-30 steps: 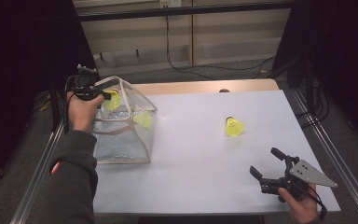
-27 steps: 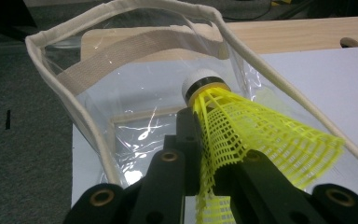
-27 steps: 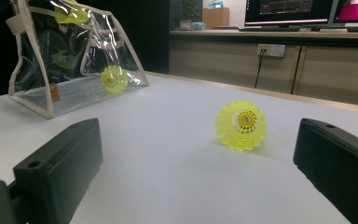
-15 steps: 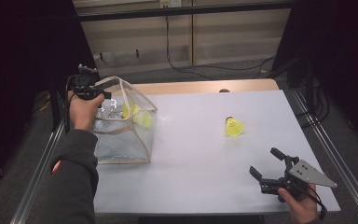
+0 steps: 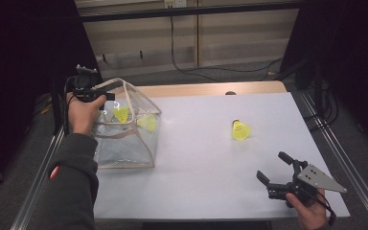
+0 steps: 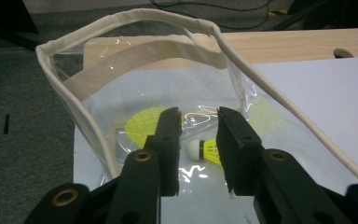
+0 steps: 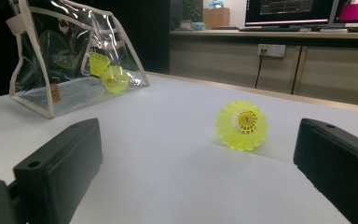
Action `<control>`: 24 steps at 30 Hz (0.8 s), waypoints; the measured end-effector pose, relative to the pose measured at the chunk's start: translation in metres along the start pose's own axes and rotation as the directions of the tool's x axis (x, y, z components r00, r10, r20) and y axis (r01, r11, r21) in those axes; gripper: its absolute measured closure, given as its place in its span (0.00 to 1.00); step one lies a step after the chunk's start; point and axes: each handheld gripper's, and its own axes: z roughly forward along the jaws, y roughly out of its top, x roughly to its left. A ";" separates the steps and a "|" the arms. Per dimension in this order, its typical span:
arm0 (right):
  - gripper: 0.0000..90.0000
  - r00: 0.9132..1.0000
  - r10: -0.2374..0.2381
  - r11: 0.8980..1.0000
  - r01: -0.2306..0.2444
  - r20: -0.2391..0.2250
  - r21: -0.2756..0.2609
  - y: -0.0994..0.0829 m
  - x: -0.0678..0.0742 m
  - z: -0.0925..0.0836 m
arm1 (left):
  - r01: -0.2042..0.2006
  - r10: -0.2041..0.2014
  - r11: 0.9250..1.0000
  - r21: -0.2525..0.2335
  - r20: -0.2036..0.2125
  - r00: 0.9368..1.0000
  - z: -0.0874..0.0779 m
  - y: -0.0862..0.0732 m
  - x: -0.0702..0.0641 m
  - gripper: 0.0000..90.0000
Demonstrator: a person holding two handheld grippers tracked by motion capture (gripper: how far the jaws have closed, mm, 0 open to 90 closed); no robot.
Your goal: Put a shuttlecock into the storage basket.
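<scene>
White table point(image 5: 201, 158): left gripper point(image 6: 199, 140) above clear bag point(image 5: 124, 127), jaws slightly apart; right gripper point(image 5: 280, 175) low, jaws wide.

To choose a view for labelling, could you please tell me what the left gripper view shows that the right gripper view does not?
Left gripper view: a look down into the open mouth of the clear bag, with its webbing strap and one shuttlecock's white cork between the open jaws. Right gripper view: the loose shuttlecock lying on the white table, skirt toward the camera, and monitors behind. Both: the bag and the two yellow shuttlecocks inside it.
</scene>
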 end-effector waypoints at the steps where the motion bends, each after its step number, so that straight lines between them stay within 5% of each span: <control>1: 0.01 1.000 0.001 1.000 -0.001 0.001 0.000 0.000 0.000 0.000 | -0.002 0.002 1.000 -0.002 0.008 1.000 -0.001 0.000 0.000 0.74; 17: 0.01 1.000 0.000 1.000 0.000 0.001 -0.002 0.000 0.000 0.000 | 0.006 -0.002 0.999 -0.035 0.108 0.994 -0.017 0.003 -0.012 0.55; 24: 0.01 1.000 0.000 1.000 0.000 0.001 -0.002 0.000 0.000 0.000 | -0.001 0.007 0.999 -0.036 0.161 0.987 -0.020 0.003 -0.019 0.49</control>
